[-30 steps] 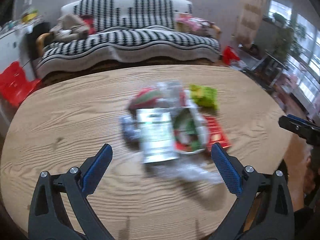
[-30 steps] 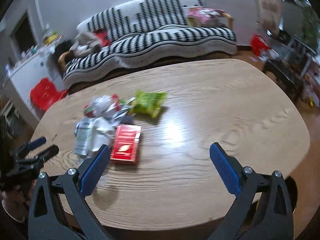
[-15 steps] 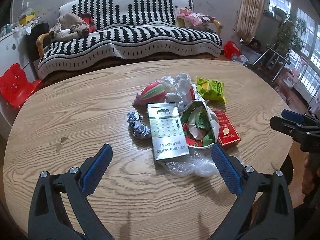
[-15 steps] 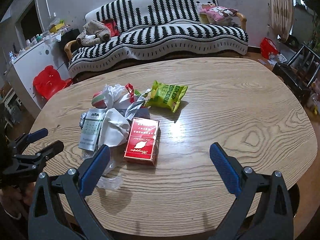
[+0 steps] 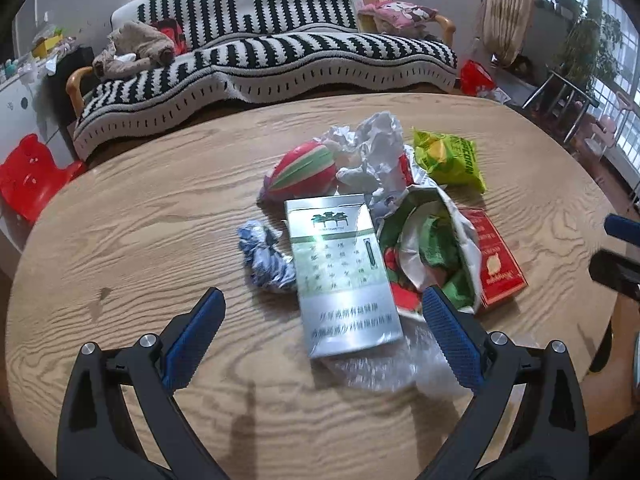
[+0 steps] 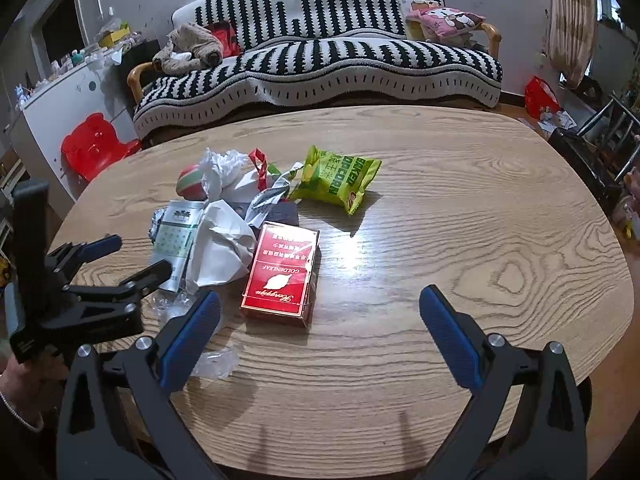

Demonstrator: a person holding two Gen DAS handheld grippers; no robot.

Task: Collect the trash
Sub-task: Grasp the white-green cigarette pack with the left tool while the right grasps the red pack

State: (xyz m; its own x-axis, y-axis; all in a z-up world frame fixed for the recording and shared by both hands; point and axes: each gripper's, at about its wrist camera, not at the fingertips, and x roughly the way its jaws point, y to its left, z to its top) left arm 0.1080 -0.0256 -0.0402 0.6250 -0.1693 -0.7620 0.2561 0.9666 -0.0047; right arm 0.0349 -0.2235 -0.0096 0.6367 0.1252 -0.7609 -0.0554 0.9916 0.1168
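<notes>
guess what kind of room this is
Most likely a home living room: a striped sofa with a pink cushion stands behind a wooden table strewn with trash.

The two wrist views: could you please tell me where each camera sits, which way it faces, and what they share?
Left wrist: sits on the left gripper, looking along its open fingers over the silver carton toward the striped sofa; the right gripper's tips show at the right edge.
Right wrist: sits on the right gripper, facing the same sofa from further right; the left gripper and a hand show at left.
Shared: the wooden table, red carton, green snack bag, sofa.
</notes>
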